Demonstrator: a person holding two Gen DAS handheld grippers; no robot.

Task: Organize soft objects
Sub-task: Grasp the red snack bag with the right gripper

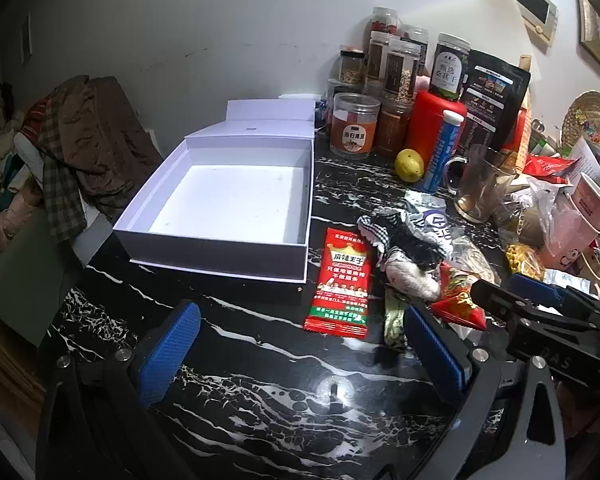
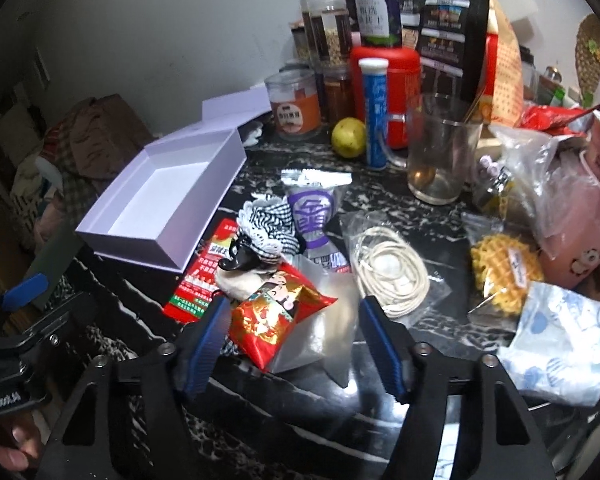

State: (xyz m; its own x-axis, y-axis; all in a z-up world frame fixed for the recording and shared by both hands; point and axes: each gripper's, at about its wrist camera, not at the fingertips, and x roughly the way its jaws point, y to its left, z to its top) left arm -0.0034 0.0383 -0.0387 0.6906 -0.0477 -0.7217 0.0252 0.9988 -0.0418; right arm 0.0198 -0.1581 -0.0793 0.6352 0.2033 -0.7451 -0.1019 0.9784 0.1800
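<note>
Blue-padded fingers (image 2: 204, 344) of your right gripper (image 2: 296, 344) stand part-open around the near end of a red-and-gold snack packet (image 2: 276, 320); the left pad looks to touch the packet's edge, the right pad stands clear of it, so nothing is clamped. That packet lies tilted on a clear plastic bag (image 2: 324, 320), its long axis running from near left to far right. Just beyond it, a black-and-white checked cloth (image 2: 266, 224) with lace trim sits bunched over a pale fuzzy item (image 2: 240, 280). Your left gripper (image 1: 300, 344) hovers wide open over bare black marble tabletop (image 1: 260, 360), holding nothing. Ahead of its right finger, a long red sachet (image 1: 342, 280) lies flat, lengthwise away from you, beside the white box (image 1: 236, 248). You see the box open, its lid folded back toward the wall, with nothing inside. At the rear, lidded jars (image 1: 396, 68) hold grains and reddish contents; a glass mug (image 2: 440, 152) stands upright near a yellow-green fruit (image 2: 348, 138).
</note>
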